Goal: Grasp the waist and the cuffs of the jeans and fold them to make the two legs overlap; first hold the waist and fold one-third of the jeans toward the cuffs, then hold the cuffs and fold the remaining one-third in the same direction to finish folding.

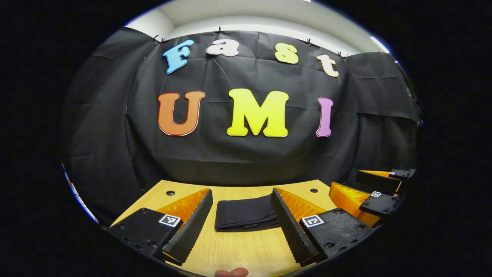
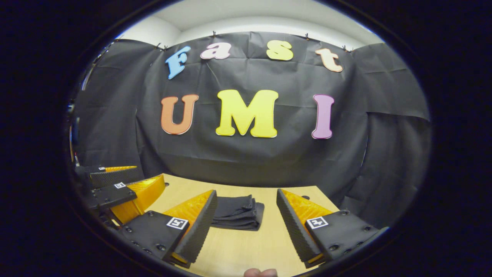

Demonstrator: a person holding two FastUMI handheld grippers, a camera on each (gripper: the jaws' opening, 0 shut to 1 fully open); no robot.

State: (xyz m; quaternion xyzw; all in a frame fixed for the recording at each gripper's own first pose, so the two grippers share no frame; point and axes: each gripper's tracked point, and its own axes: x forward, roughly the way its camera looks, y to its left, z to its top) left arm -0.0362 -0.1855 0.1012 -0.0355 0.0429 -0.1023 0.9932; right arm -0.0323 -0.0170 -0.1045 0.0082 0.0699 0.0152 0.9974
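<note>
Already folded, the jeans (image 1: 246,212) lie low in the left gripper view, straight ahead of the wide-open left gripper (image 1: 240,227) (long axis crosswise); the right gripper (image 2: 242,231), equally wide, sees them (image 2: 236,212) slightly left of centre.

A test booth in a lab: black cloth wall (image 1: 246,154) hung behind a plain wooden bench (image 1: 246,246).

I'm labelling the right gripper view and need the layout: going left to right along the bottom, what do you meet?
The other tongs at the far left → this gripper's own left finger → folded jeans on the table → its own right finger.
</note>
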